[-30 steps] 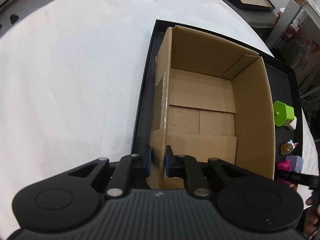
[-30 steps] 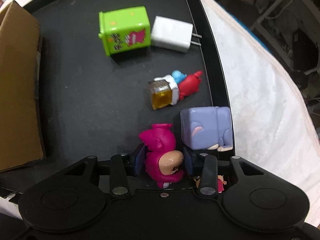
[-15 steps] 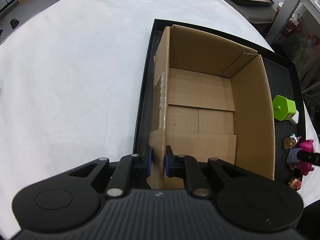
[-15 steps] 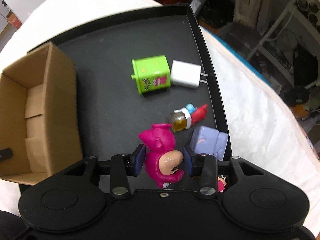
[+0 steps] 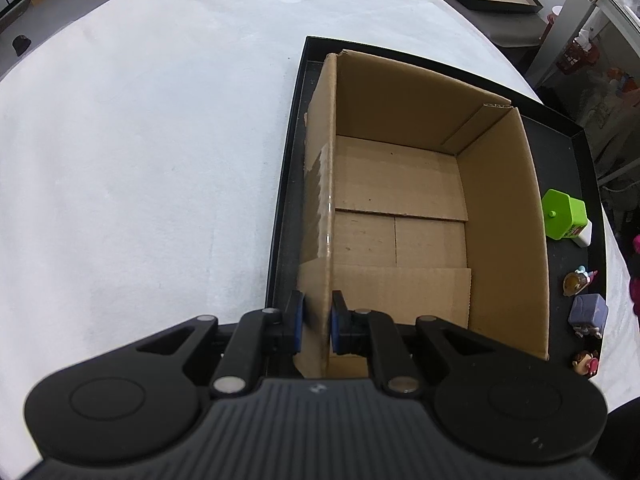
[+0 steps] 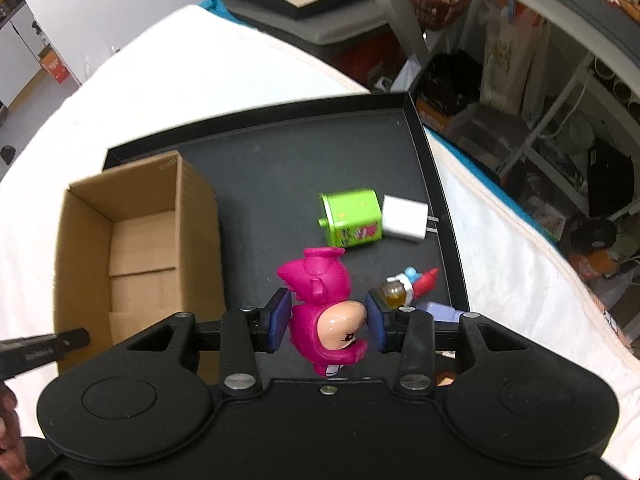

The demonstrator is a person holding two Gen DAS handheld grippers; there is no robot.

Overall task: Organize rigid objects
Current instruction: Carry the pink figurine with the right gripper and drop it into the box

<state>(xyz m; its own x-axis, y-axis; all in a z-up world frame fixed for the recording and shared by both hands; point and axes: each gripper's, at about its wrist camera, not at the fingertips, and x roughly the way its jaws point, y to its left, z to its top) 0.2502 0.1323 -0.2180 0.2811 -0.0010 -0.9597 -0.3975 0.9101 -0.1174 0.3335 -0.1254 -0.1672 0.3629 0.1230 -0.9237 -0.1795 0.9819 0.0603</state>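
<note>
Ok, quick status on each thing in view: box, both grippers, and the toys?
Cardboard box: open, empty, upright in black tray.
Left gripper: shut on box wall.
Right gripper: shut on pink figure, clear of tray.
Green box toy: on its side, touching white charger.
Purple cube toy: on tray.

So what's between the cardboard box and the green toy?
Nothing: only bare black tray between the cardboard box and the green toy, seen from the right wrist.
</note>
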